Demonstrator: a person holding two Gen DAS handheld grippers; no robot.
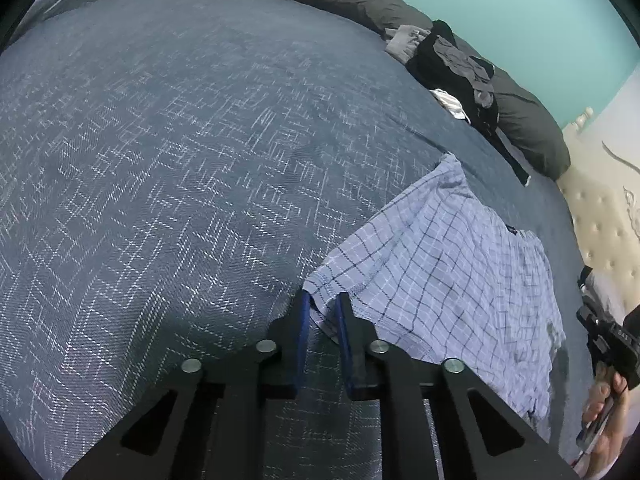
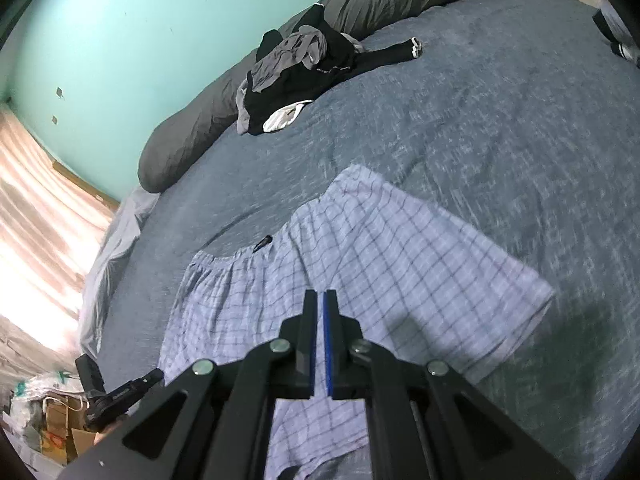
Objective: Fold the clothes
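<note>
I am at the start of folding the checked boxer shorts (image 2: pixel 360 264), which lie flat on the blue bedspread (image 1: pixel 160 160) near my side of the bed, well apart from the dark laundry pile (image 2: pixel 296 76) by the grey pillows at about 11 o'clock in my right view. My left tool (image 1: pixel 325 306) has its pads drawn close on a corner of one leg hem, the cloth pinched between them. My right tool (image 2: pixel 320 300) is pressed together with nothing in it, hovering over the middle of the shorts. The shorts' long axis runs from the gathered waistband at 9 o'clock in the right view across to the leg hems at 3 o'clock. Next, I judge, I need my right tool parted and brought to the other hem or waistband corner, so both corners lift together and fold over evenly.
</note>
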